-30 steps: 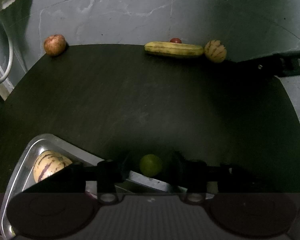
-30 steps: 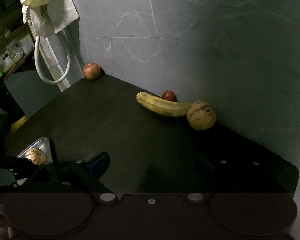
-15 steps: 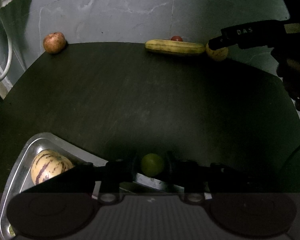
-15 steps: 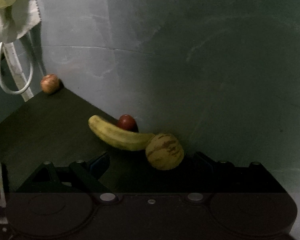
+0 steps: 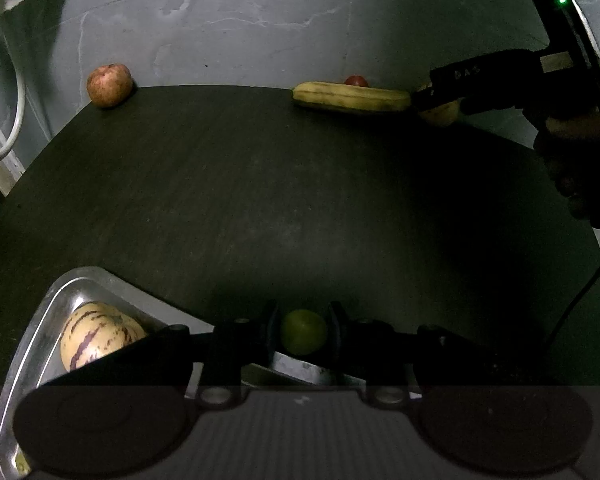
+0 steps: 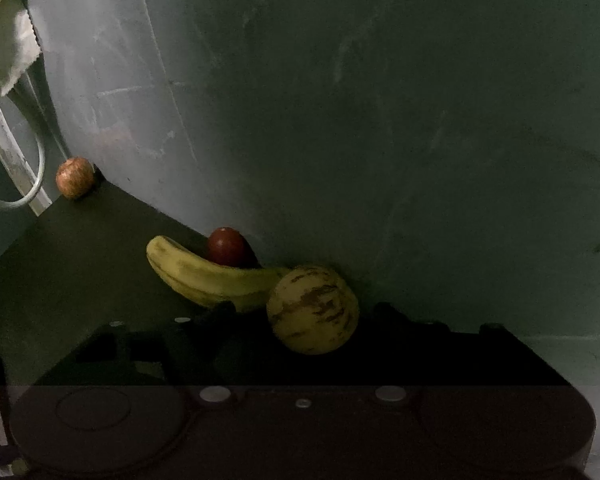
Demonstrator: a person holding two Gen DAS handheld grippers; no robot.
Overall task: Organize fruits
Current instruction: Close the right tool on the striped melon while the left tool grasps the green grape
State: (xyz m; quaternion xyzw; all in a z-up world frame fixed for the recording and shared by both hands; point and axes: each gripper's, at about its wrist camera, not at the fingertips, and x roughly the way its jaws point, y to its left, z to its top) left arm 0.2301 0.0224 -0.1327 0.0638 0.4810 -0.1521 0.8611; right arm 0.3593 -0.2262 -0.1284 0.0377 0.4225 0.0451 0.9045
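My left gripper (image 5: 303,330) is shut on a small green fruit (image 5: 303,331) above the rim of a metal tray (image 5: 52,300). A striped pepino melon (image 5: 96,332) lies in the tray. My right gripper (image 6: 304,316) is open, its fingers on either side of a second striped melon (image 6: 313,309) at the table's far edge; it also shows in the left wrist view (image 5: 436,98). A banana (image 6: 208,276) touches that melon, with a dark red fruit (image 6: 228,246) behind it. A red apple (image 5: 109,85) sits at the far left corner.
The dark table (image 5: 280,200) stands against a grey wall (image 6: 380,120). A white hose loop (image 6: 12,184) and a cloth (image 6: 4,52) hang at the left. A black cable (image 5: 580,292) hangs from the right hand.
My right gripper moved forward to the far melon, which now sits between its fingers. My left gripper closed on the green fruit.
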